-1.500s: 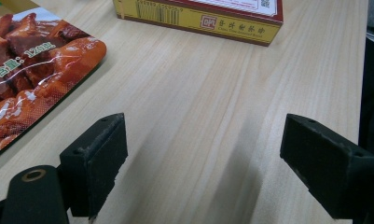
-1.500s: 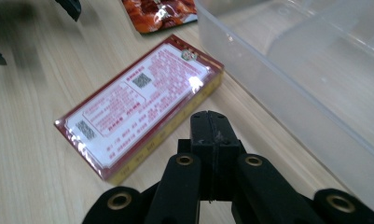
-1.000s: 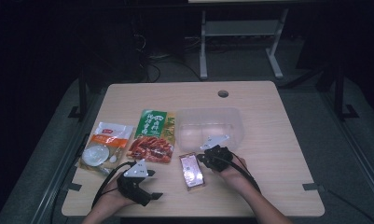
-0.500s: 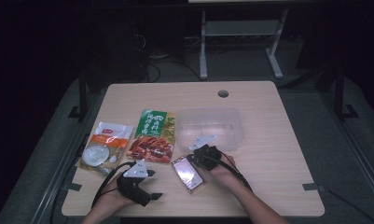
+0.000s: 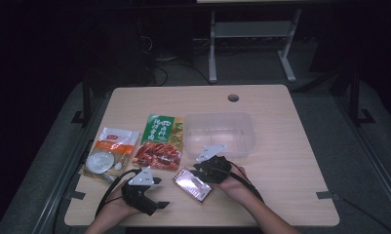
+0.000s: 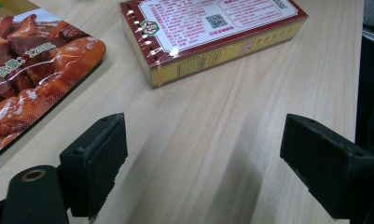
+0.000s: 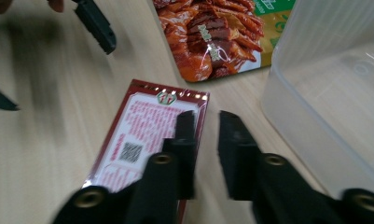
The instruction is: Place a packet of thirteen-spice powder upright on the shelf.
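Right claw (image 7: 201,140): jaws slightly parted, just been opening, nothing between them, tips over near edge of red box (image 7: 147,135). Box flat on desk (image 5: 281,126), white label panel up, QR code and fine print, unreadable. Left claw (image 6: 203,158): jaws wide apart, empty, near box. Beyond: green-topped meat snack pouch (image 5: 160,141), "120" legible in left gripper view; clear plastic tub (image 5: 220,134); orange-white packet (image 5: 107,151).
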Demonstrator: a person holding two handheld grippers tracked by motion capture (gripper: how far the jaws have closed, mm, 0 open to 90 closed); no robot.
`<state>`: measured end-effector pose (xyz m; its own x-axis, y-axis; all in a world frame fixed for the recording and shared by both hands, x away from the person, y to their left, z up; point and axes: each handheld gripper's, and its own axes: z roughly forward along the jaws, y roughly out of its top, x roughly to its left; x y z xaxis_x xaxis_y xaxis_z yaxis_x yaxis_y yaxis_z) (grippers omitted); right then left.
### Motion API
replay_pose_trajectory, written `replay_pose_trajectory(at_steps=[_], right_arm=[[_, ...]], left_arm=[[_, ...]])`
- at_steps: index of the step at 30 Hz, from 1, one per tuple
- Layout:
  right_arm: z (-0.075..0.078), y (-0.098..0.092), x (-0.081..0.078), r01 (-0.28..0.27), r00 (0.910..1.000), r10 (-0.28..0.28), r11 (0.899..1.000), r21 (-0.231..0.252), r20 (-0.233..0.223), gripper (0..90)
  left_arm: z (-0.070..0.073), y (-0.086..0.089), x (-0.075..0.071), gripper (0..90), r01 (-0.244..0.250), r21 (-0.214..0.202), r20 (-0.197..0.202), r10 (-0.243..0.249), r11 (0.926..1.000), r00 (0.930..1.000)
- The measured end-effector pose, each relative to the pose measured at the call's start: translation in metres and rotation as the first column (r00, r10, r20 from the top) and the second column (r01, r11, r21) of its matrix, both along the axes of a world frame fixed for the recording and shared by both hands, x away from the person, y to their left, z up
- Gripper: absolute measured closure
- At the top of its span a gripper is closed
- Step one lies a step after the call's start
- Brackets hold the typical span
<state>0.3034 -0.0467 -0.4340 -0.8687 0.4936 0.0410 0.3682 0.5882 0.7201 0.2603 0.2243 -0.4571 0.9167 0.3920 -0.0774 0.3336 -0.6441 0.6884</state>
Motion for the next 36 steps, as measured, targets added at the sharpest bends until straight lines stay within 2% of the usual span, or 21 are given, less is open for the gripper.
replay_pose_trajectory(at_steps=[1, 3, 4, 6, 9, 11, 15, 19, 23, 25, 28, 30, 36], right_arm=[[0.000, 0.000, 0.000, 0.000, 1.0000, 0.000, 1.000, 0.000, 0.000, 65.5], [0.002, -0.004, -0.007, -0.001, 0.9998, 0.001, 1.000, -0.011, -0.020, 53.6], [0.002, -0.005, -0.011, -0.008, 0.9998, 0.007, 0.999, -0.032, -0.020, 48.3], [0.002, -0.009, -0.018, 0.006, 0.9994, -0.007, 0.999, -0.041, -0.033, 41.5], [0.001, -0.014, -0.030, 0.021, 0.9985, -0.022, 0.999, -0.028, -0.049, 34.7], [-0.001, -0.018, -0.039, 0.027, 0.9990, -0.028, 0.999, -0.044, -0.034, 31.3], [-0.008, -0.023, -0.050, 0.053, 0.9965, -0.056, 0.998, -0.040, -0.062, 20.3], [-0.012, -0.016, -0.051, 0.046, 0.9965, -0.049, 0.998, -0.046, -0.067, 17.3], [-0.019, -0.005, -0.052, 0.025, 0.9968, -0.030, 0.997, -0.075, -0.074, 15.8], [-0.023, 0.000, -0.053, 0.008, 0.9982, -0.014, 0.994, -0.113, -0.058, 15.7], [-0.027, 0.004, -0.053, 0.011, 0.9990, -0.017, 0.992, -0.130, -0.041, 16.0], [-0.028, 0.004, -0.052, 0.006, 0.9995, -0.010, 0.991, -0.134, -0.031, 16.8], [-0.030, -0.001, -0.049, 0.003, 0.9987, -0.010, 0.991, -0.136, -0.050, 25.3]], left_arm=[[0.000, 0.000, 0.000, 14.2, -0.001, 0.000, 0.000, 0.001, 1.0000, 1.0000], [0.000, 0.000, 0.000, 14.2, -0.003, 0.000, 0.001, 0.003, 1.0000, 1.0000], [0.000, 0.000, 0.000, 14.2, -0.003, 0.001, 0.002, 0.003, 1.0000, 1.0000], [0.000, 0.000, 0.000, 14.2, -0.007, 0.001, -0.005, 0.007, 1.0000, 1.0000], [-0.001, 0.000, -0.001, 14.2, -0.012, -0.003, -0.007, 0.012, 0.9999, 0.9999], [-0.001, 0.000, 0.000, 14.2, -0.013, -0.002, -0.010, 0.013, 0.9999, 0.9999], [-0.001, -0.001, 0.000, 14.2, -0.013, 0.006, -0.008, 0.013, 0.9999, 0.9999], [-0.001, -0.001, -0.001, 14.2, -0.014, 0.002, -0.004, 0.014, 0.9999, 0.9999], [-0.001, 0.000, 0.000, 14.2, -0.012, 0.006, -0.003, 0.012, 0.9999, 0.9999], [-0.001, 0.001, 0.000, 14.2, -0.014, 0.004, -0.003, 0.014, 0.9999, 0.9999], [-0.001, 0.001, 0.000, 14.2, -0.014, 0.004, -0.004, 0.014, 0.9999, 0.9999], [-0.001, 0.001, 0.000, 14.2, -0.013, 0.003, -0.007, 0.013, 0.9999, 0.9999], [-0.001, 0.000, 0.000, 14.2, -0.007, 0.011, -0.006, 0.007, 0.9999, 1.0000]])
